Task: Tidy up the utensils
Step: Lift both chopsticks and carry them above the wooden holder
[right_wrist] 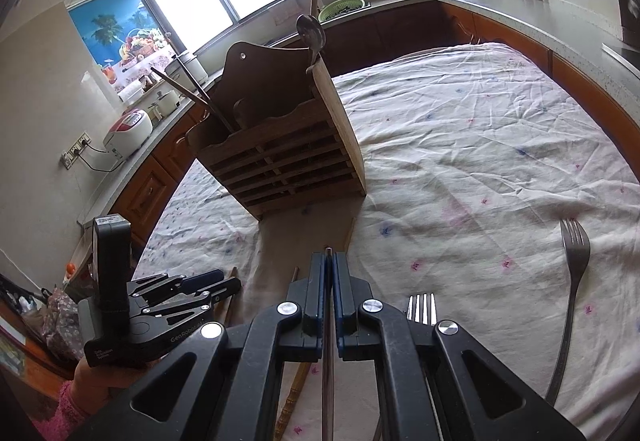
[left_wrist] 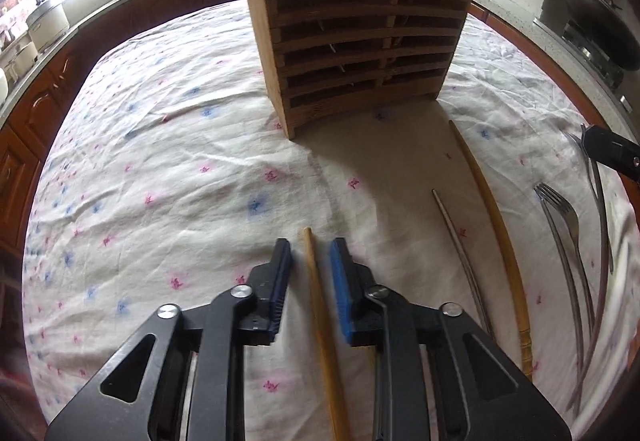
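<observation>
L claw sits apart w/ a wood chopstick btwn its pads, not pinched. R claw clamped on a metal chopstick, rack mid counter.

One wooden holder at twelve o'clock. Two wooden chopsticks: short chopstick at six o'clock, long chopstick at four. Two metal ones: metal chopstick at four, second metal chopstick at six in the right view. Two forks: near fork, far fork. One spoon in the holder.
</observation>
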Demonstrator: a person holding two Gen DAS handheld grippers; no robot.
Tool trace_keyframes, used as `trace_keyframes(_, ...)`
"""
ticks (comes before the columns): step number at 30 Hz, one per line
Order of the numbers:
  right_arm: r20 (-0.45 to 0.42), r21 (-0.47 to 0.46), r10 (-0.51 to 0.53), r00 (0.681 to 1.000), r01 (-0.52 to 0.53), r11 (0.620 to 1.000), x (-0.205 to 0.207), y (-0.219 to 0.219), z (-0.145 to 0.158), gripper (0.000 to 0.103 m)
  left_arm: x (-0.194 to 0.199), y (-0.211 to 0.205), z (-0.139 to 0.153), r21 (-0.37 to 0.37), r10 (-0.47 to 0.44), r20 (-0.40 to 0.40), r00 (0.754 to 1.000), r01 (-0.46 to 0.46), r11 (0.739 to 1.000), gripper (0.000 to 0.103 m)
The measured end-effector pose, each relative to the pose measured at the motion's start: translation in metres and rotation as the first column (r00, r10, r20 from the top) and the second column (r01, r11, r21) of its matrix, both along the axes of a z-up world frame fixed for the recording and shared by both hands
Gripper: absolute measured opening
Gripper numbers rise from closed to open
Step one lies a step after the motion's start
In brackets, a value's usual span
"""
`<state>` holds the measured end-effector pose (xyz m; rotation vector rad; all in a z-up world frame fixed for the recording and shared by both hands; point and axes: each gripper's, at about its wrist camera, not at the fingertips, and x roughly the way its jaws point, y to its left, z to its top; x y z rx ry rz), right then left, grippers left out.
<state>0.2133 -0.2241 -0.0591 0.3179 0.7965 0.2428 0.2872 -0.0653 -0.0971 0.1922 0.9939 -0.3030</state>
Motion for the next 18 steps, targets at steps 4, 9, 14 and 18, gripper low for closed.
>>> trace_keyframes(4, 0.01, 0.002, 0.005, 1.0, -0.005, 1.0, -0.001, 0.003, 0.004, 0.004, -0.004, 0.008, 0.005, -0.051, 0.007, -0.004, 1.0, -0.008, 0.999, 0.004)
trace_keyframes(9, 0.045, -0.001, 0.009, 0.999, -0.009, 1.0, -0.008, 0.004, 0.017, 0.004, -0.026, 0.032, 0.038, -0.18, 0.042, 0.049, 0.998, -0.032, 0.983, 0.004)
trace_keyframes(14, 0.09, -0.005, 0.014, 0.996, -0.014, 1.0, -0.016, 0.007, 0.032, 0.004, -0.049, 0.057, 0.078, -0.301, 0.078, 0.11, 0.991, -0.042, 0.953, 0.004)
trace_keyframes(18, 0.125, -0.012, 0.021, 0.992, -0.02, 1.0, -0.024, 0.011, 0.047, 0.004, -0.068, 0.069, 0.105, -0.338, 0.096, 0.167, 0.981, -0.035, 0.941, 0.004)
